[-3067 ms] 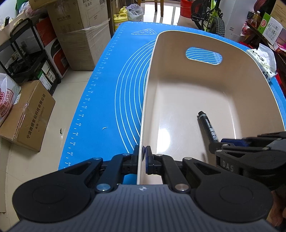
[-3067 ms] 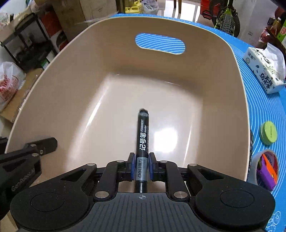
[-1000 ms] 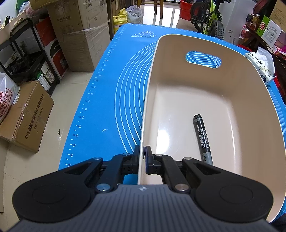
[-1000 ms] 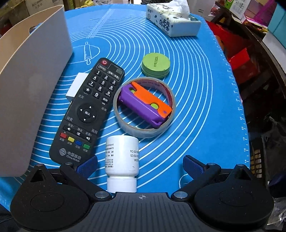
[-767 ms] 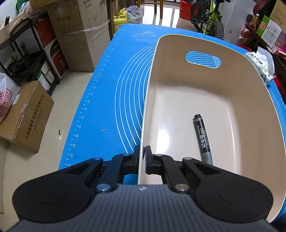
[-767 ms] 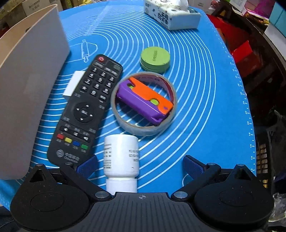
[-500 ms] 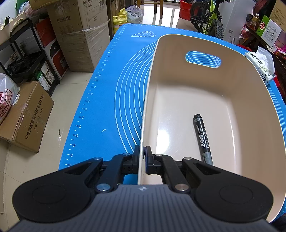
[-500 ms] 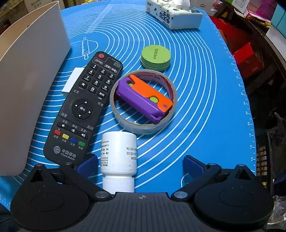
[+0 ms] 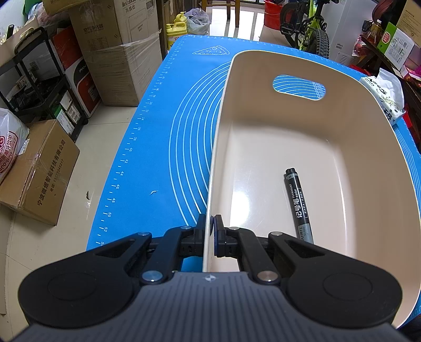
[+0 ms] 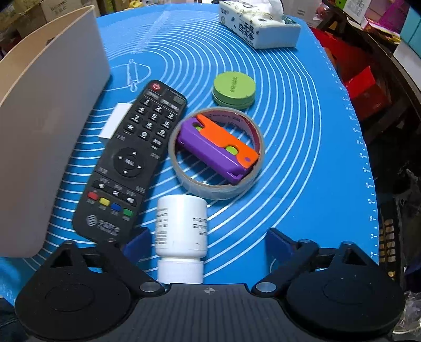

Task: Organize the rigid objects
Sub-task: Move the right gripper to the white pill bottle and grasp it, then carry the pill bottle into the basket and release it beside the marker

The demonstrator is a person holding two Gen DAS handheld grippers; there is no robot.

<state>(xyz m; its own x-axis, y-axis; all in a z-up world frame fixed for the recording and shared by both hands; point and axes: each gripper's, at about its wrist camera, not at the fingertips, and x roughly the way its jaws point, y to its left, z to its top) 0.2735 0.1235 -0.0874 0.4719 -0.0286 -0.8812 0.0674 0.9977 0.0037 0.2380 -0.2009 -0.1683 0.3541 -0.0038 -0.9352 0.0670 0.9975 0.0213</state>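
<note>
We see a blue mat point(image 9: 163, 147) covering the tabletop, with a broad bare strip of it between the beige bin point(image 9: 310, 136) and the left edge. Our left gripper point(image 9: 210, 231) is clamped on the bin's near left rim, one pad inside the wall and one outside. Inside the bin a black marker point(image 9: 298, 204) lies alone on the floor, toward the near right, with open floor all around it.

To the right of the bin the mat is crowded. Our right gripper point(image 10: 208, 243) straddles a white bottle point(image 10: 181, 227) lying on its side at the near edge, cap toward us; its jaws are closing, with the left pad close beside the bottle and the right pad well apart from it. A black remote point(image 10: 131, 163) lies just left of the bottle, its near end close to the left pad. A tape roll point(image 10: 215, 188) lies just beyond the bottle and rings a purple and orange cutter point(image 10: 218, 146). A green round tin point(image 10: 233, 89) lies past it, and a tissue pack point(image 10: 259, 25) sits at the far edge. The right side of the mat is bare up to its edge.

A small white block point(image 10: 115, 119) is partly hidden under the remote. The bottle's print is too blurred to read.
</note>
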